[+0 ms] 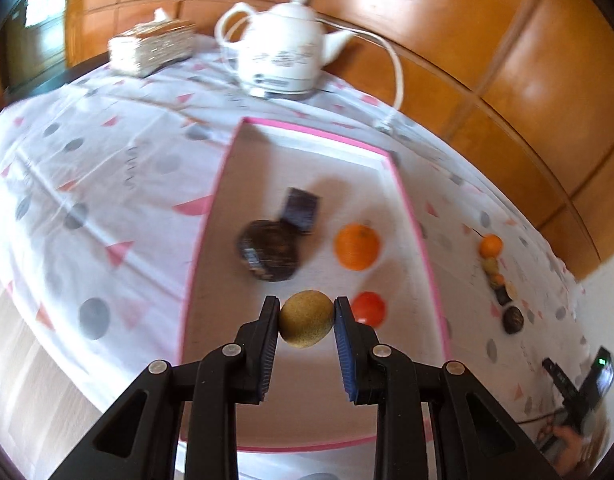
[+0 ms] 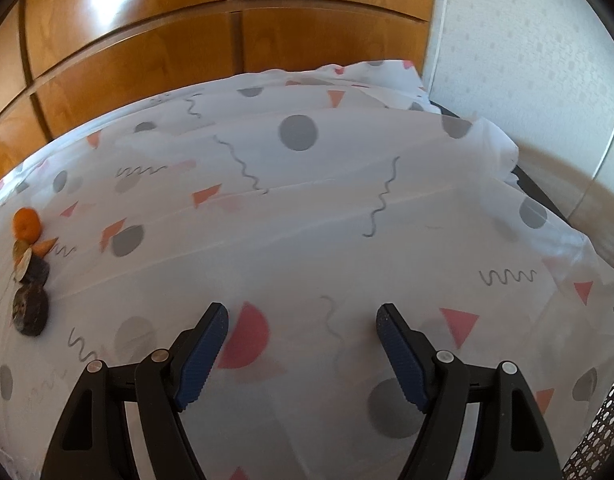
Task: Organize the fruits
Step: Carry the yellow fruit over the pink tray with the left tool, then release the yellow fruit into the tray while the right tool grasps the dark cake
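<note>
My left gripper [image 1: 306, 312] is shut on a small yellow-brown round fruit [image 1: 305, 325], held above the near part of a pink-rimmed white tray [image 1: 411, 216]. In the tray lie an orange [image 1: 357, 246], a red fruit [image 1: 369, 309], a dark round item [image 1: 268, 250] and a dark square item [image 1: 301, 210]. A row of small fruits [image 1: 497, 276] lies on the cloth right of the tray, headed by a small orange [image 1: 490, 245]. My right gripper [image 2: 303, 322] is open over bare cloth; the same row with its small orange [image 2: 27, 223] and a dark round piece [image 2: 30, 309] lies at its far left.
A white teapot-shaped kettle [image 1: 285, 54] with a cord [image 1: 397, 80] stands behind the tray, and a tissue box [image 1: 153, 46] sits left of it. A wooden panelled wall [image 2: 147, 40] backs the cloth-covered table [image 2: 327, 208]. A hand with the other gripper [image 1: 579, 400] shows at lower right.
</note>
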The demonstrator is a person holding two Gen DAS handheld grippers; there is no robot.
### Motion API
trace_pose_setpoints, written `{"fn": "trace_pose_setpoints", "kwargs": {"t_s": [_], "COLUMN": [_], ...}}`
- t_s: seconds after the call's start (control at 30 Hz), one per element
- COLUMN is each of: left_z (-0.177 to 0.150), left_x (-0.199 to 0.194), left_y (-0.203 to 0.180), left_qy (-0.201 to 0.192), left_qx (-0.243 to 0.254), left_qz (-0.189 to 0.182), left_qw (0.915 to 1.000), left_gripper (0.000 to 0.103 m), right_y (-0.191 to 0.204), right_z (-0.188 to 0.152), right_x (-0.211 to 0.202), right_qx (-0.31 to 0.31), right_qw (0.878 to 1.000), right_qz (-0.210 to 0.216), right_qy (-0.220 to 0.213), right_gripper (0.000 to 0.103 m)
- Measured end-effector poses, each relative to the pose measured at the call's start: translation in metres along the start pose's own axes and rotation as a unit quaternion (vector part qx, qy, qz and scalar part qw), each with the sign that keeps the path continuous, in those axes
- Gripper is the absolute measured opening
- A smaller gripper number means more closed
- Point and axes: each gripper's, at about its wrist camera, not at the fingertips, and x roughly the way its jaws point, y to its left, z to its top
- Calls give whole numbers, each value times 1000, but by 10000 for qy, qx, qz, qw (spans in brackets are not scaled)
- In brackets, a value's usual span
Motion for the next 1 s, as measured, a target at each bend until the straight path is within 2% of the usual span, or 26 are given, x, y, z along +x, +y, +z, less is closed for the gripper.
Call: {"fn": "trace_pose_setpoints", "kwargs": {"t_s": [0.17,0.3,0.4,0.57,0.8,1.0], "left_z": [-4,-8,-9,-8,-6,-4], "left_x": [0,3,5,9,20,27], "left_y": [14,17,18,20,14,13], "left_qy": [3,49,60,49,93,112], "left_qx": [-145,-181,-199,-197,-8,25], "left_qz": [41,21,39,105,156,248], "left_qw": [9999,9998,9998,9997,9998,9996], "left_gripper": [27,27,27,27,28,28], "right_y": [9,28,53,96,137,162], "right_z": [-1,0,1,-5,-3,-2], "right_x": [-5,-15,-23,-40,-44,-25], "right_qx": [-96,-346,-760,-1467,-2057,-2483], "right_qw": [9998,9970,9896,9724,9578,9501], "right_qz": [157,695,1225,1812,2009,1873], "right_qy": [61,42,36,18,18,230], "right_gripper": [78,78,78,78,78,78]}}
